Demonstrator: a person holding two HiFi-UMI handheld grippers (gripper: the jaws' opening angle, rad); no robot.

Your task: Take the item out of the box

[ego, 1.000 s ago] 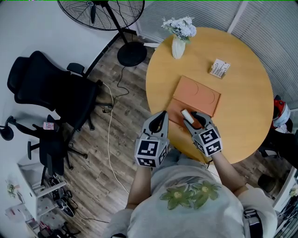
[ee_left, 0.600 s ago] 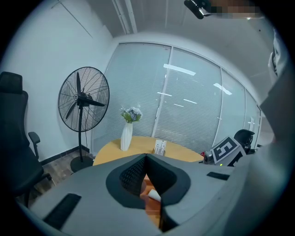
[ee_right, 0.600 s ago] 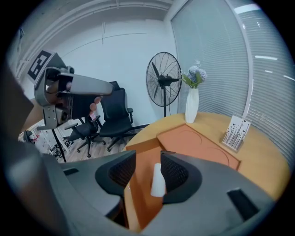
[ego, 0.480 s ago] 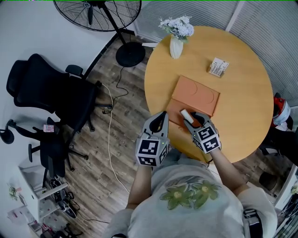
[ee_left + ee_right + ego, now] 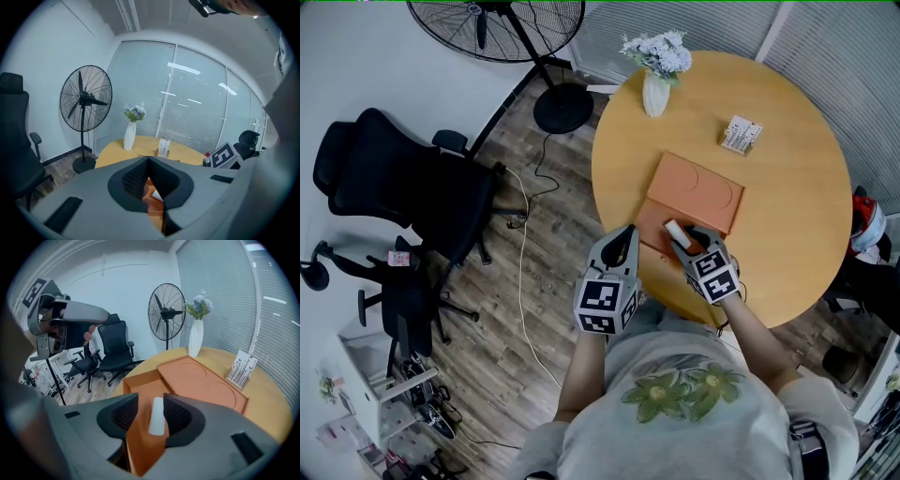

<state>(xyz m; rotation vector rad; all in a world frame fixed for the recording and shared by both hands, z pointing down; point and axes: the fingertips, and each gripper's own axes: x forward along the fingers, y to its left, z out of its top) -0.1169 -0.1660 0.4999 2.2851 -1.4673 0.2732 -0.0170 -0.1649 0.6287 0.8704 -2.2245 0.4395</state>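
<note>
The item (image 5: 156,416) was a small white bar, smooth and rounded at the ends, lying lengthwise in the open tray of the orange box (image 5: 651,223) at the near edge of the bench (image 5: 787,122). It looked light and stiff, probably a bit slick, so I'd have pinched it across its short width near the middle, where it would not swivel or squirt out. The right hand-held gripper (image 5: 151,400) stood astride it with its jaws parted: one jaw seemed to touch the bar, while a strip of orange showed between the bar and the other, so I judged it not yet clamped. The tray wall stood close on that side, which could crowd the jaw. The box's lid (image 5: 698,192), with two round recesses, lay folded back flat beyond. The left hand-held gripper (image 5: 627,232) hung just off the bench's edge beside the box, jaws pressed together on nothing. Farther off stood a white vase (image 5: 658,94) of flowers and a small card stand (image 5: 741,137).
</note>
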